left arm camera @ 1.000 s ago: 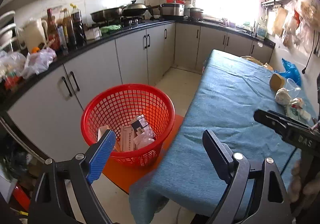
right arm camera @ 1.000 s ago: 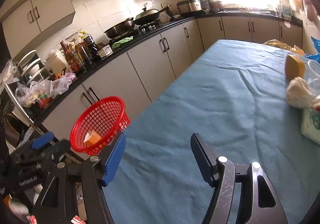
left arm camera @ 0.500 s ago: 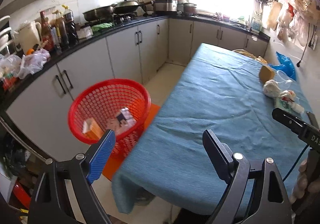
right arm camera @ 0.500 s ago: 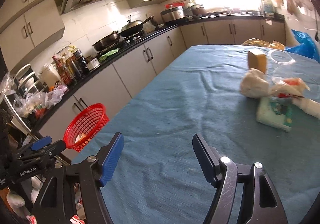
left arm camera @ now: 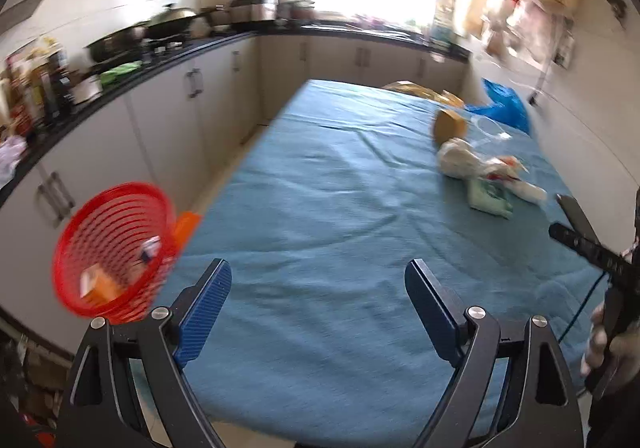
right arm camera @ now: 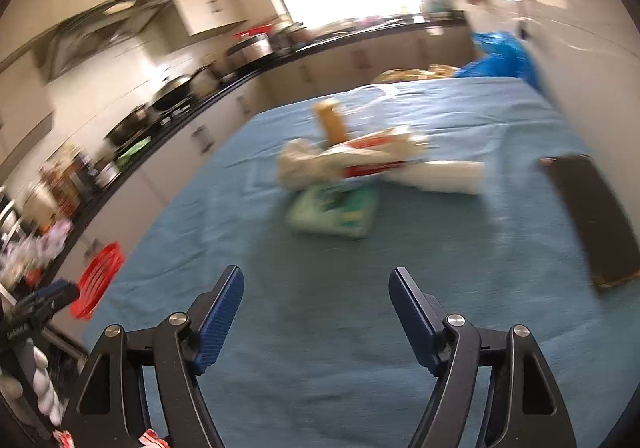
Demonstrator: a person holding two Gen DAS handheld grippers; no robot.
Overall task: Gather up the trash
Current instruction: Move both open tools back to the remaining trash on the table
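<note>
Blue cloth covers the tabletop (right arm camera: pixel 400 288), and the trash lies in a loose heap toward its far right side. From the right gripper (right arm camera: pixel 316 312) the heap is straight ahead and a little left of centre: a green packet (right arm camera: pixel 334 214) lies nearest, flat on the cloth, with a crumpled white bag (right arm camera: pixel 296 164) behind it and a white tube (right arm camera: pixel 440 176) running off to the right, its long axis across the line of the jaws. A red-and-white wrapper (right arm camera: pixel 372 152) rests on top, and a tan block (right arm camera: pixel 332 120) stands behind.

The right gripper's jaws are spread wide and hold nothing. The left gripper (left arm camera: pixel 318 300) is likewise spread and empty; from it the heap sits well off to the right and farther away, so the right arm looks the better placed to reach.

Beside the tabletop's left edge, low down, stands the red basket (left arm camera: pixel 76 240) with a few scraps already in it, nearer the left gripper.

A dark flat object (right arm camera: pixel 592 220) lies on the cloth to the right; motion blur makes it hard to say what it is. No writing on the packet or wrapper can be read.
</note>
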